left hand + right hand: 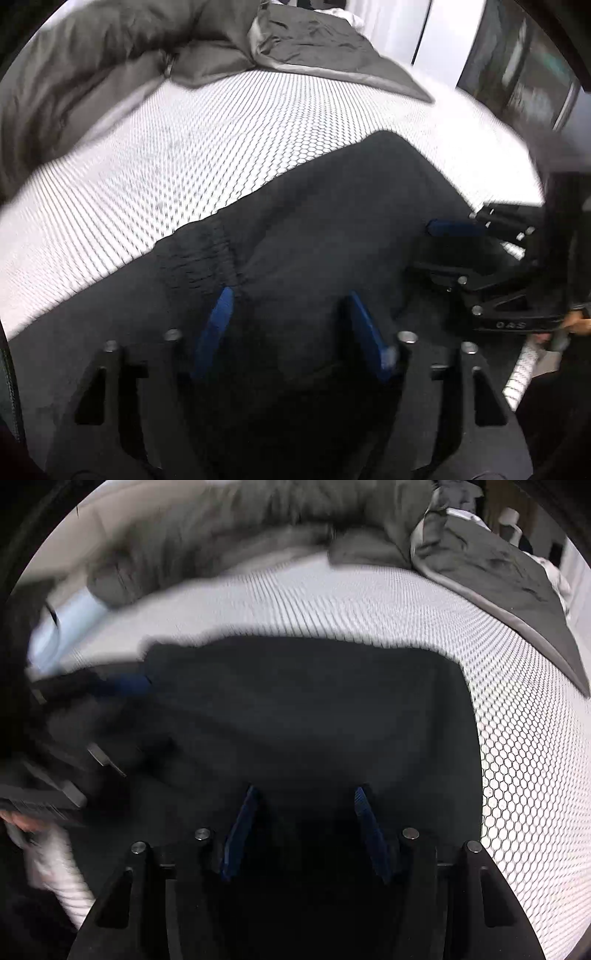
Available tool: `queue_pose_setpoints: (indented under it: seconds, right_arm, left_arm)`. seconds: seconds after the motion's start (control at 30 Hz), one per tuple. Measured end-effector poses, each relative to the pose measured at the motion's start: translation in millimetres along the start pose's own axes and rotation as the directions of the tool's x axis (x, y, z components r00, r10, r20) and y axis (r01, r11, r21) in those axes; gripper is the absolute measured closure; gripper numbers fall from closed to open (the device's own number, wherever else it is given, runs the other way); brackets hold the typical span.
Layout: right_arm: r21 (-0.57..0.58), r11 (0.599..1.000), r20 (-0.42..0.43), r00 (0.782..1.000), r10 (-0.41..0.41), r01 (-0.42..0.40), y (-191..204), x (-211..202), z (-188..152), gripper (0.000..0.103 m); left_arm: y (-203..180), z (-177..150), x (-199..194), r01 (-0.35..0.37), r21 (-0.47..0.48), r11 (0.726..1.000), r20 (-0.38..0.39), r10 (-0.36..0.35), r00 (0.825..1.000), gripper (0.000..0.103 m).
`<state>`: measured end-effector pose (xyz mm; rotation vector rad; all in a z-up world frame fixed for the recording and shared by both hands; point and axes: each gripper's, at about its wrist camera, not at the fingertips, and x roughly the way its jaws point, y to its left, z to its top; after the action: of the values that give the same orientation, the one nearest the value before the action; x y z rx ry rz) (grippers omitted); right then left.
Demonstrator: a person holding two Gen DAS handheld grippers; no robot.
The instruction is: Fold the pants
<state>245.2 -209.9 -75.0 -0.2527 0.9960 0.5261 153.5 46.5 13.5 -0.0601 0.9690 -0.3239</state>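
Blue pads on the left gripper point(291, 299) stand parted about halfway, with black cloth lying under and between them; whether they pinch any of it cannot be told, since the fabric and the dark gap run together. Much the same holds for the right gripper point(304, 794): its jaws are partly open over the black pants point(295, 709), and no pinched fold shows. Both claws angle steeply down onto the near part of the garment, the left one just short of the ribbed waistband or cuff point(199, 254), the right one near the edge closest to the person. The main risk, as I judge it, is closing on only the top layer, or on nothing, so the fold drags unevenly and the lower layer stays behind; dark cloth against dark jaws makes the edge hard to read. Another risk is the two grippers crowding each other, as they work just beside one another. Beyond the claws the pants spread flat across the white honeycomb-patterned mattress point(517, 738), their far edge fairly straight. Farther off, a grey duvet point(92, 55) lies bunched, well apart from the pants.
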Motion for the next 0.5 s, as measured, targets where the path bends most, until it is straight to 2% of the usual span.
queue_pose_setpoints:
  seconds: [0.07, 0.17, 0.23, 0.3, 0.4, 0.47, 0.5]
  right_arm:
    - [-0.010, 1.000, -0.003, 1.000, -0.003, 0.003, -8.2, -0.6, 1.8, 0.047]
    - [0.051, 0.997, -0.005, 0.998, -0.065, 0.065, -33.8, -15.6, 0.8, 0.047]
    - [0.103, 0.995, 0.044, 0.999, -0.010, 0.005, -45.1, -25.9, 2.7, 0.046]
    - [0.150, 0.988, 0.099, 0.995, 0.007, -0.022, -50.8, -33.2, 10.9, 0.046]
    - [0.168, 0.984, 0.143, 0.989, 0.039, -0.063, -44.2, -27.9, 31.2, 0.046]
    - [0.189, 0.974, 0.128, 0.986, 0.103, -0.126, -33.5, -11.2, 41.4, 0.046]
    - [0.190, 0.969, 0.108, 0.984, 0.140, -0.158, -29.6, -5.2, 42.0, 0.046]
  left_arm:
    - [14.0, -4.0, -5.5, 0.069, -0.046, 0.997, 0.022, -0.068, 0.997, 0.045]
    - [24.4, -5.2, -21.1, 0.037, -0.081, 0.996, 0.025, -0.035, 0.999, 0.045]
    - [28.9, -0.7, -36.0, 0.049, -0.107, 0.993, 0.055, -0.043, 0.998, 0.045]
    - [27.1, 9.8, -45.2, 0.043, -0.090, 0.995, 0.100, -0.034, 0.994, 0.044]
    - [20.2, 23.9, -31.4, -0.018, -0.038, 0.999, 0.094, 0.022, 0.995, 0.044]
    - [20.2, 27.3, -10.0, -0.090, -0.029, 0.995, 0.022, 0.091, 0.996, 0.044]
    - [25.7, 26.9, 0.7, -0.141, -0.030, 0.990, -0.018, 0.140, 0.990, 0.044]
